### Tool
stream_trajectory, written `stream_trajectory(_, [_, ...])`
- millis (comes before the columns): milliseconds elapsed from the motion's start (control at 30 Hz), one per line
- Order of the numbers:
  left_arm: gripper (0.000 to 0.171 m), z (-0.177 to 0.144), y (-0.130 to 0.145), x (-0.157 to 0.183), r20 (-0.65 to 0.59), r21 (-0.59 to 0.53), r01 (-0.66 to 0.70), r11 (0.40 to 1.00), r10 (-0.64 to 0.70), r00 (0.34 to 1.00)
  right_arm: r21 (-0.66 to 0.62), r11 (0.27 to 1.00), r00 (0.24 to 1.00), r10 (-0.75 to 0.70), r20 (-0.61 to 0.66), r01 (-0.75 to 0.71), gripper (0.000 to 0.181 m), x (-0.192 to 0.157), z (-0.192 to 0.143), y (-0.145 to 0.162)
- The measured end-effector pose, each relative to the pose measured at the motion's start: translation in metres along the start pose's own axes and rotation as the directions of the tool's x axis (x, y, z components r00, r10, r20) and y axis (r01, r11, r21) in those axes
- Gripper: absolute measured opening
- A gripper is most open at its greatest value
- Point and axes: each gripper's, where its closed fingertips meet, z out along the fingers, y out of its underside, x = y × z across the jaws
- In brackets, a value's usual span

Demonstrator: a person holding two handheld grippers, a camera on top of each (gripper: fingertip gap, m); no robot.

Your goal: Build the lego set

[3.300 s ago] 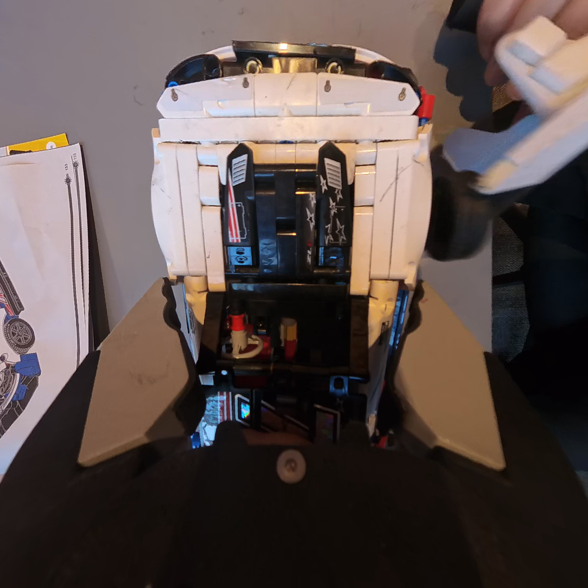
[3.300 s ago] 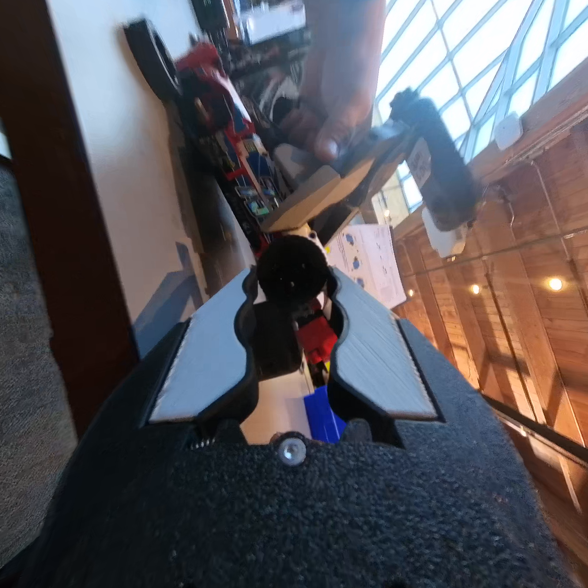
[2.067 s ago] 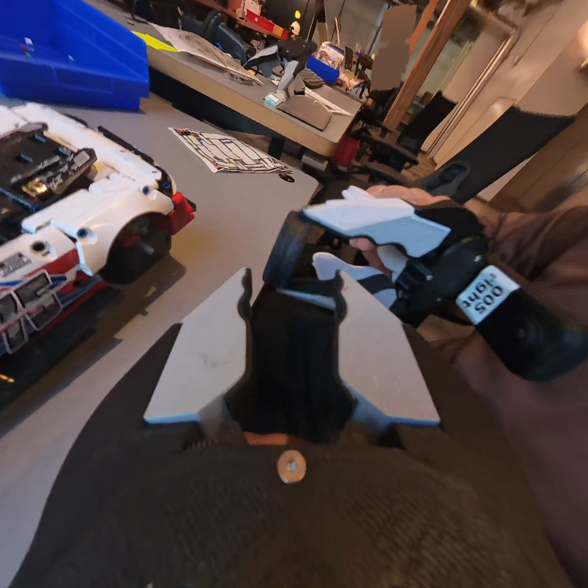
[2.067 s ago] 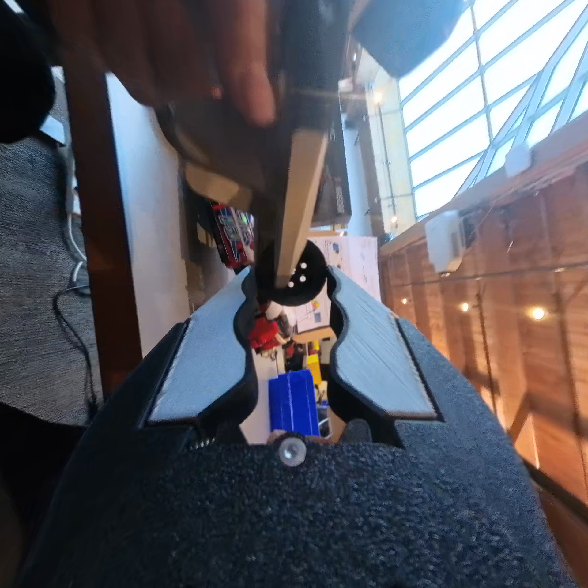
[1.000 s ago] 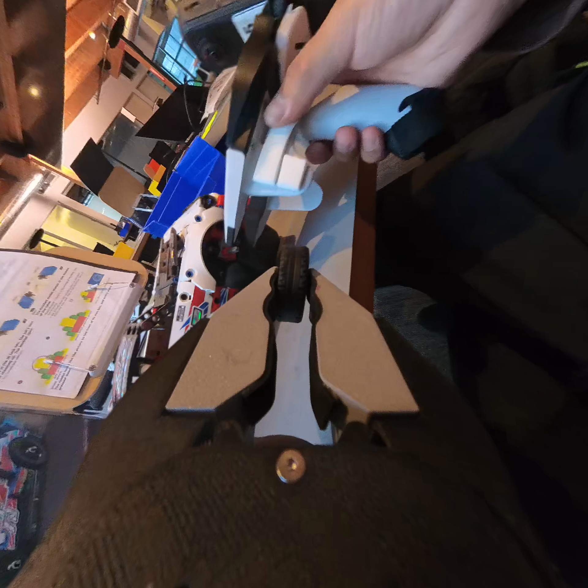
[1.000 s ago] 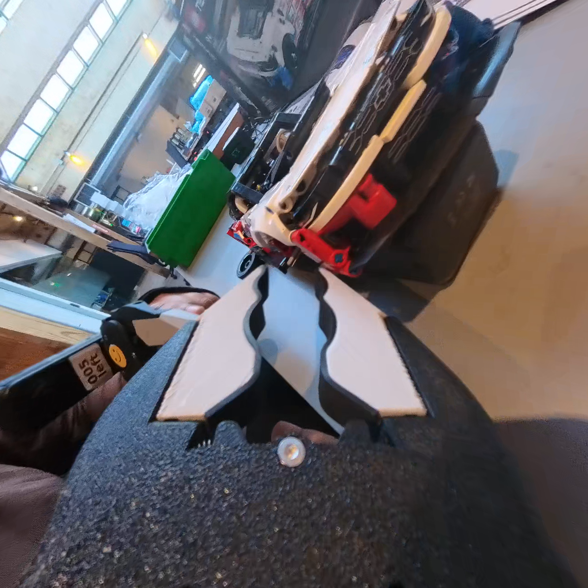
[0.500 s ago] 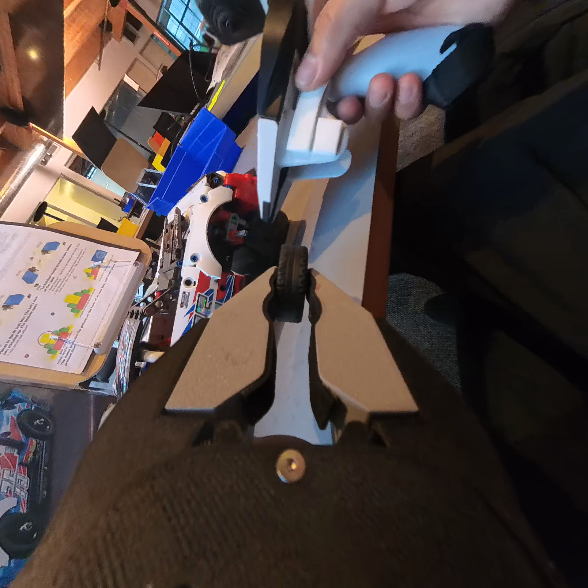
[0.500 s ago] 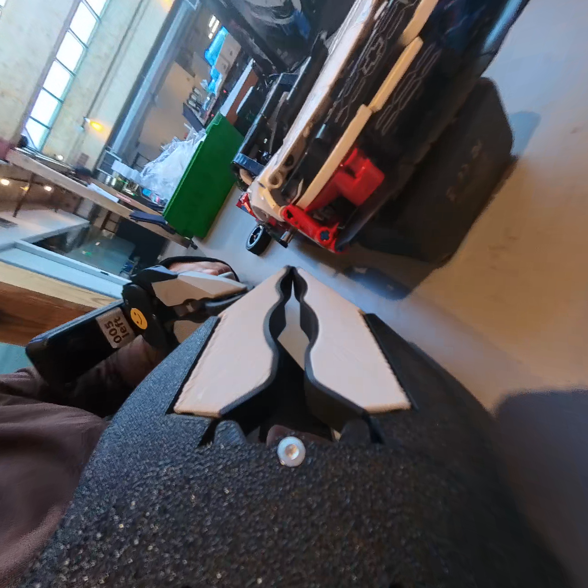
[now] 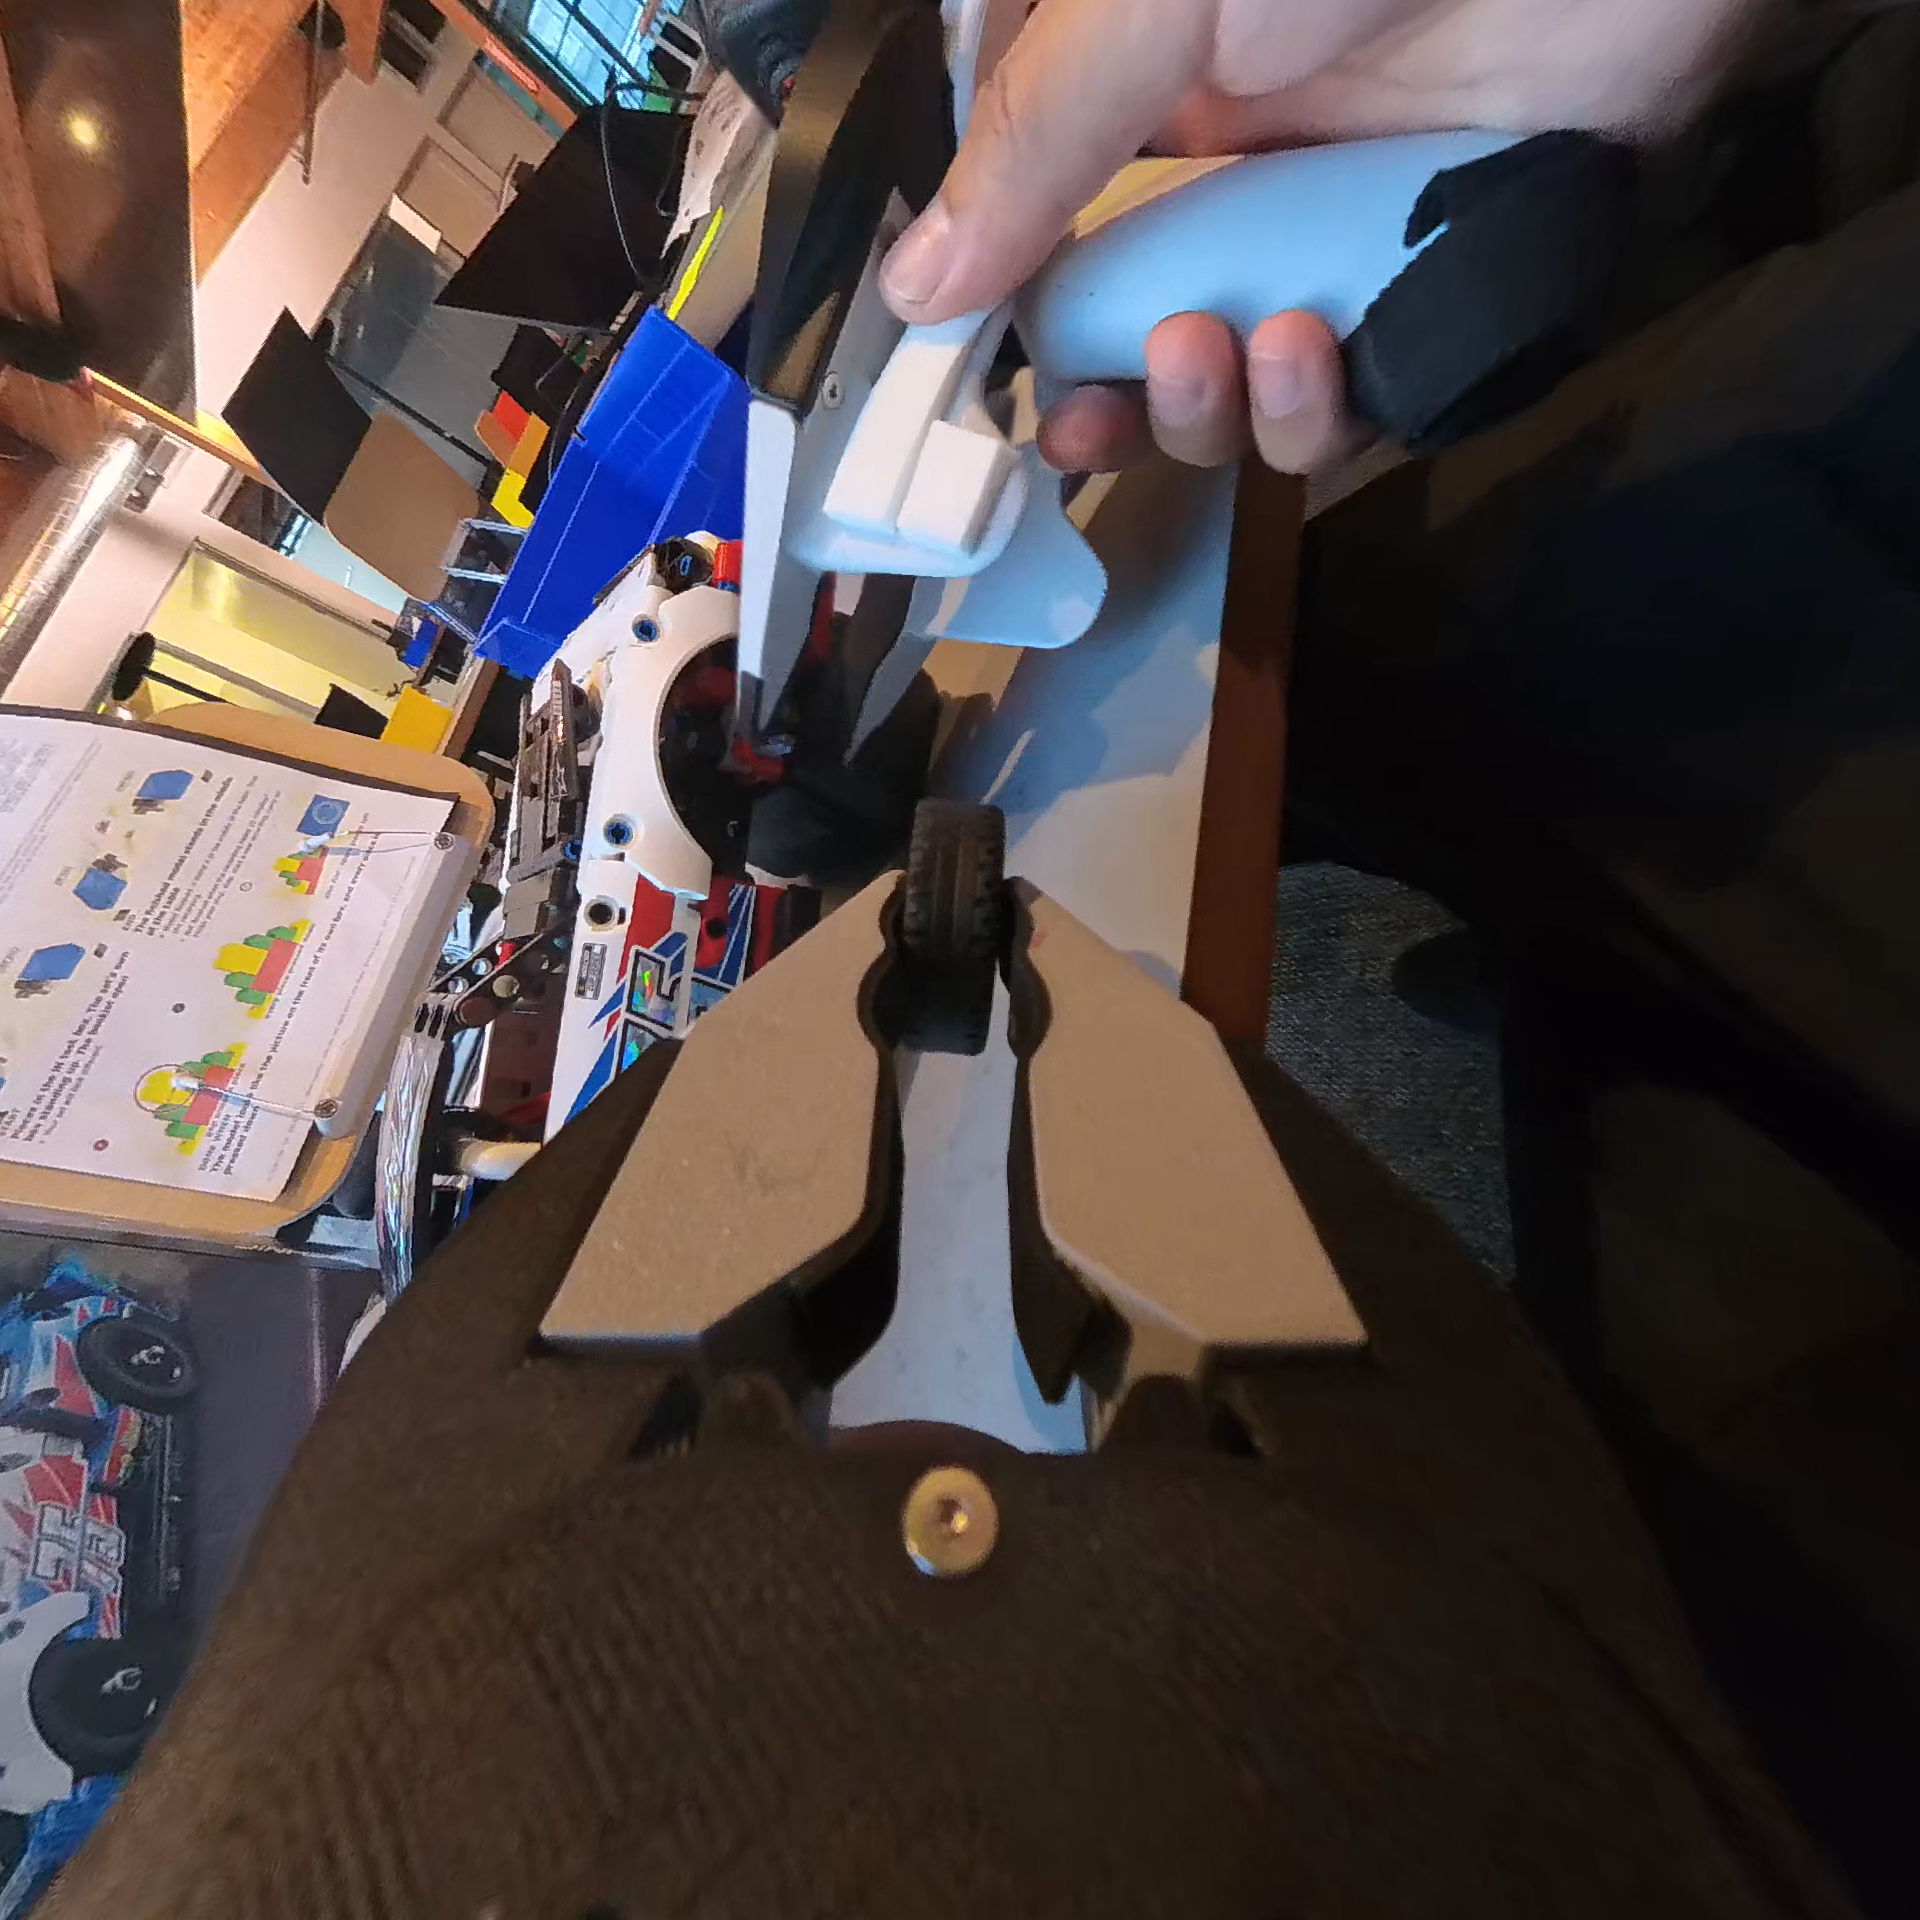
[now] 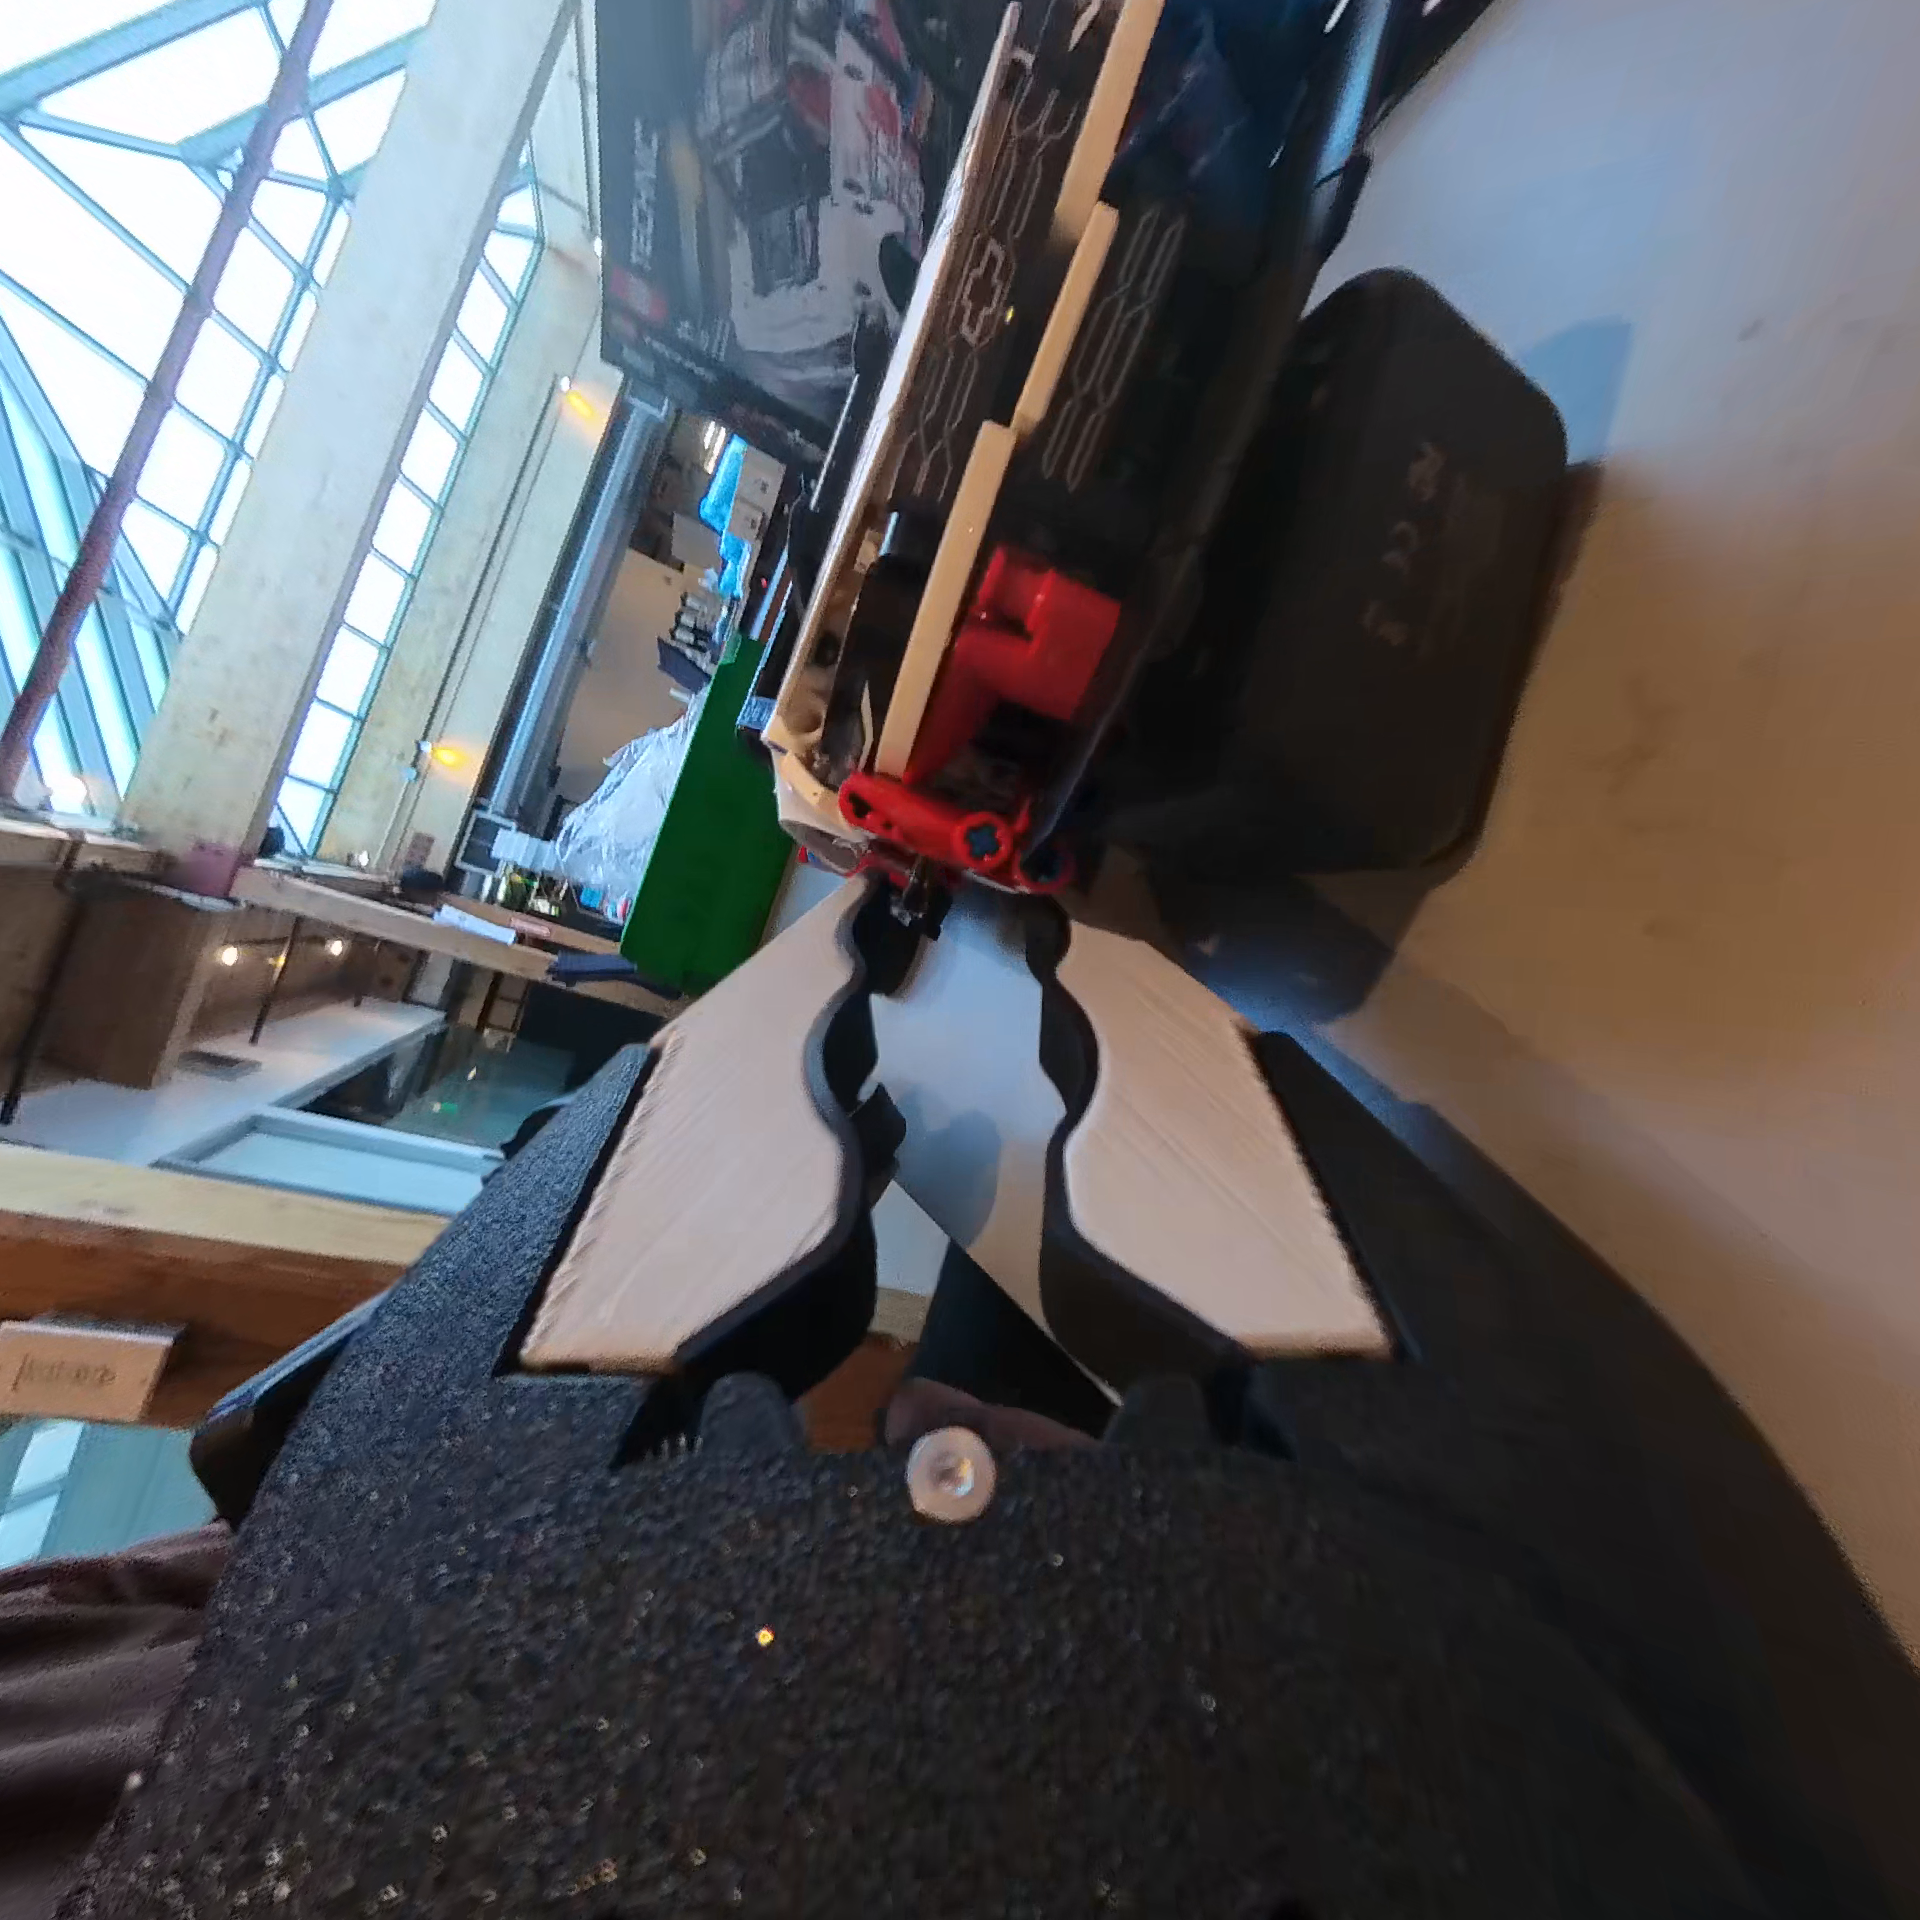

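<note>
Beyond the fingertips in the left wrist view: white lego car (image 9: 623, 790) tipped on the grey worktop (image 9: 1132, 665), open wheel arch facing the camera. Blue bin (image 9: 634, 457) farther off past the car, instruction sheet on a board (image 9: 208, 956) to the left, printed set box (image 9: 73, 1507) at near left. Brown worktop edge (image 9: 1231, 790) just right of the car, dark floor past it, so little spare room on that side. Right hand-held gripper (image 9: 805, 717) reaching down into the wheel arch, held by a hand (image 9: 1174, 208), standing between the left one and the arch.

Left hand-held gripper (image 9: 951, 935) clamped on a small black tyre (image 9: 951, 925), tread toward the camera, near the arch but apart from the car.

From the right wrist view: car's end with red pieces (image 10: 997, 707) right at the fingertips, dark flat case (image 10: 1382, 623) on the worktop just right of it, green bin (image 10: 707, 842) far behind. Right hand-held gripper (image 10: 951, 920) parted a little, tips touching or nearly touching the red pieces; whether anything sits pinched there, cannot tell.
</note>
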Motion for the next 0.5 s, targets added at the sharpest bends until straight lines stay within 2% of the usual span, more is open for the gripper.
stream_trajectory(200, [0.013,-0.0010,-0.0007,-0.0014,-0.002,0.009,0.017,1.000,-0.017,1.000,0.065,0.995,0.997,0.070,0.021,-0.071,0.013,0.0004,0.0024,-0.0025])
stream_trajectory(233, [0.013,-0.0010,-0.0006,-0.0015,-0.002,0.009,0.018,1.000,-0.018,1.000,0.060,0.996,0.997,0.062,0.040,-0.065,0.003,-0.0028,0.0025,-0.0019])
stream_trajectory(267, [0.013,-0.0009,-0.0005,-0.0015,-0.001,0.008,0.017,1.000,-0.017,1.000,0.053,0.997,0.997,0.059,0.052,-0.061,0.001,-0.0055,0.0019,-0.0020])
stream_trajectory(500, [0.013,0.0012,0.0021,-0.0015,0.000,-0.012,0.017,1.000,-0.017,1.000,-0.035,0.999,0.998,0.038,0.047,-0.037,0.000,-0.0067,-0.0037,0.0009])
